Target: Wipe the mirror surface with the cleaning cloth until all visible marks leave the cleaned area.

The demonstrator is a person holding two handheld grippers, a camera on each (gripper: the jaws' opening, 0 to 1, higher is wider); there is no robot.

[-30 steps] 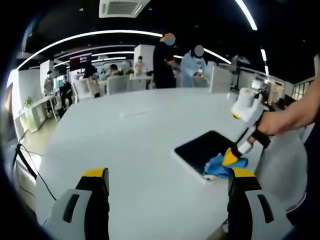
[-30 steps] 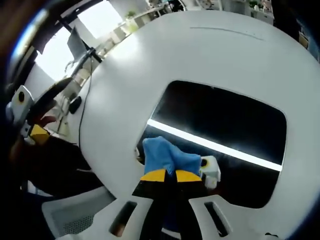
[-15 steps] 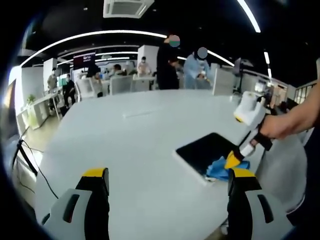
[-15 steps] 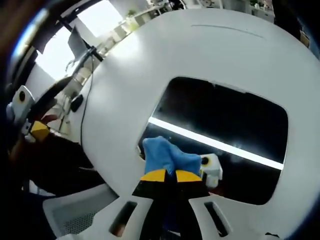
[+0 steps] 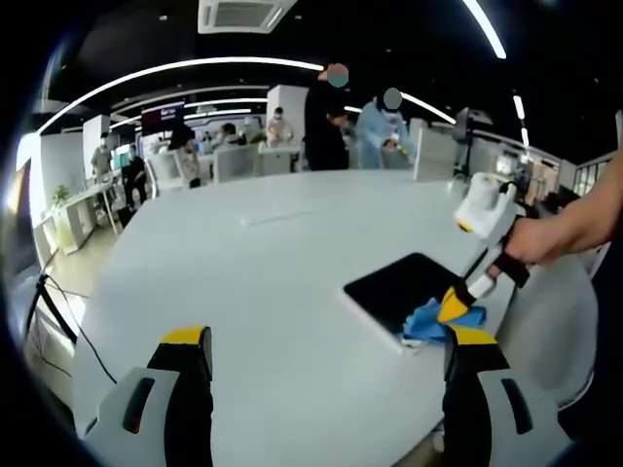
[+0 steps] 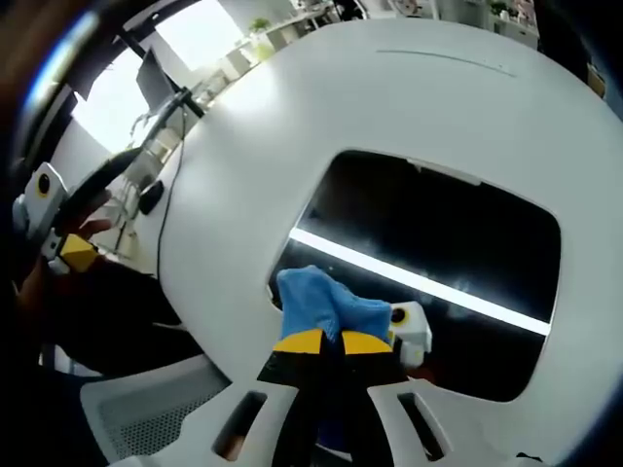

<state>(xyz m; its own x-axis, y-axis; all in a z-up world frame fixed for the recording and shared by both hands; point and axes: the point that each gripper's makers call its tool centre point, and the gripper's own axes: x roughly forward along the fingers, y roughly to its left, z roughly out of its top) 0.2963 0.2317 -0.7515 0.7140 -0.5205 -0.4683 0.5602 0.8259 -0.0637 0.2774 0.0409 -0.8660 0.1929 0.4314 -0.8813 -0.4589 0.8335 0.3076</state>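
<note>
A dark rectangular mirror point(image 6: 438, 253) lies flat on the white table point(image 6: 321, 107) and reflects a bright ceiling light strip. My right gripper point(image 6: 321, 341) is shut on a blue cleaning cloth point(image 6: 316, 302), which rests on the mirror's near corner. In the left gripper view the mirror point(image 5: 399, 287) lies at the right, with the cloth point(image 5: 428, 321) on its near end and the right gripper point(image 5: 453, 306) pressing down on it, held by a person's hand. My left gripper point(image 5: 326, 355) stands open above the table's near edge, holding nothing.
The round white table point(image 5: 253, 253) stretches wide to the left and far side of the mirror. Several people sit and stand at desks behind it. A cable point(image 5: 54, 311) hangs off the table's left edge. A white chair point(image 6: 136, 413) stands beside the table.
The cloth and right gripper stay on the mirror's near corner with barely any shift. The left gripper remains open and still.
</note>
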